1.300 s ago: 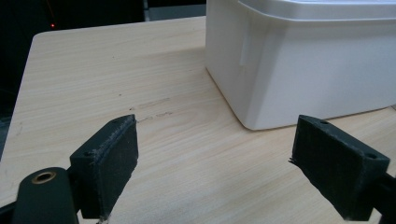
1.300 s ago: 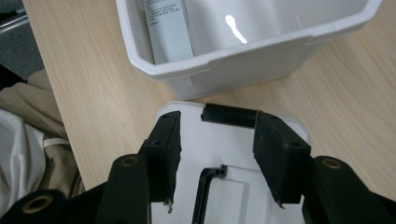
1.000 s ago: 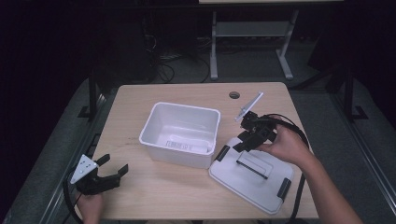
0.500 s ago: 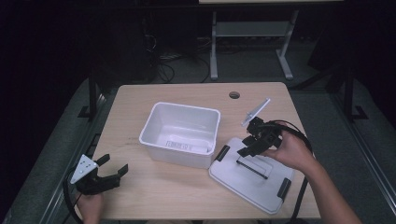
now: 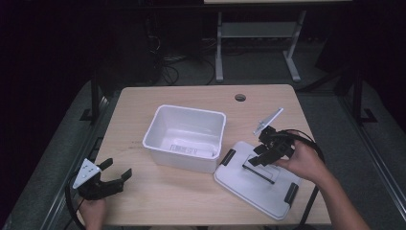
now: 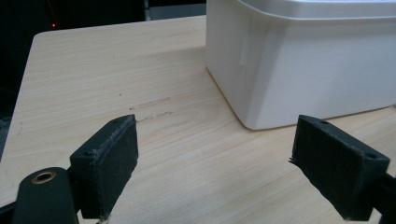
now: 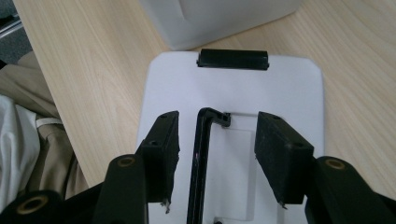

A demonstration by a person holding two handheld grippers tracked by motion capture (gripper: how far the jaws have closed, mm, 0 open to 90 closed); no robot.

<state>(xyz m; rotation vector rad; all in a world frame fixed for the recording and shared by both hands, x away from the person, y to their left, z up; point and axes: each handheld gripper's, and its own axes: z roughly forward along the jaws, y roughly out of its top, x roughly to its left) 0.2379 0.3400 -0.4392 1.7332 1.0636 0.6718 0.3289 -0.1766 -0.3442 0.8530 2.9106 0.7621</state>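
White rectangular plastic bin (image 5: 186, 136) sits lidless mid-table; its white lid (image 5: 256, 178) lies beside. Right gripper (image 5: 259, 155), jaws apart, straddles black lid handle (image 7: 201, 154). Left gripper (image 5: 116, 178) rests open.

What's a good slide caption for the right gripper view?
Open right gripper straddling the black handle of the white lid on the table.

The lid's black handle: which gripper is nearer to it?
Right. The right gripper straddles the lid's black handle, jaws open; the left gripper sits across the table, beyond the white bin.
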